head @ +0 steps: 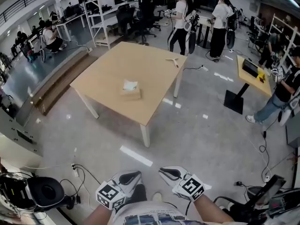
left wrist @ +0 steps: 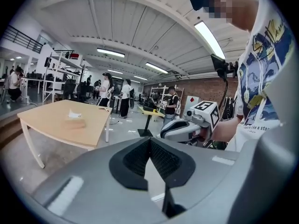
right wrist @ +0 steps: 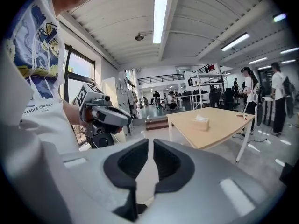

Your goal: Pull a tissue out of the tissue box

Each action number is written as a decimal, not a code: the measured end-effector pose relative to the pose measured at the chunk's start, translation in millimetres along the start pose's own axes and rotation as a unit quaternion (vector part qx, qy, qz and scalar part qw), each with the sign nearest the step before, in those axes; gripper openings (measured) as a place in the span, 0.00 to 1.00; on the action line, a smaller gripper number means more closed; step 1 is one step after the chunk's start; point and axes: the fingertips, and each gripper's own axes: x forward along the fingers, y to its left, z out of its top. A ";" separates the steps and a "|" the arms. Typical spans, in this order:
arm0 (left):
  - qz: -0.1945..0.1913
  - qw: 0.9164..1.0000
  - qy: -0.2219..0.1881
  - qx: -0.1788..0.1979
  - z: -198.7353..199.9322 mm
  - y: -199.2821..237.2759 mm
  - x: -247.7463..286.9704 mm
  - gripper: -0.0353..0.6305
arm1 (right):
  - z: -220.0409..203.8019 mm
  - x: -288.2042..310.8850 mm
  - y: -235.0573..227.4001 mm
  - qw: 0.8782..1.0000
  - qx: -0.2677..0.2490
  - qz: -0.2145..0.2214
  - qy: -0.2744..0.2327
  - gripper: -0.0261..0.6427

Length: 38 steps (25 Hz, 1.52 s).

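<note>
A tan tissue box (head: pixel 130 92) with a white tissue sticking up stands near the middle of the light wooden table (head: pixel 140 62), well ahead of me across bare floor. Both grippers hang close to my body at the bottom of the head view. The left gripper (head: pixel 133 175) is shut with nothing in it, and so is the right gripper (head: pixel 165 171). The left gripper view shows its jaws (left wrist: pixel 149 141) meeting, the box (left wrist: pixel 74 122) far off at the left and the right gripper (left wrist: pixel 187 127) alongside. From the right gripper (right wrist: pixel 151 143), the box (right wrist: pixel 202 123) lies ahead to the right.
A small Y-shaped wooden piece (head: pixel 172 60) lies at the table's far corner. Several people (head: pixel 180 18) stand beyond the table. A yellow-topped stand (head: pixel 253 71) is at the right, a low platform (head: pixel 61 76) at the left. Cables and black gear (head: pixel 44 191) lie by my feet.
</note>
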 end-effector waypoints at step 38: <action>0.021 1.000 -0.015 0.015 66.5 255.5 49.6 0.06 | 110.7 197.0 -155.9 0.999 -0.032 -0.005 0.037 0.09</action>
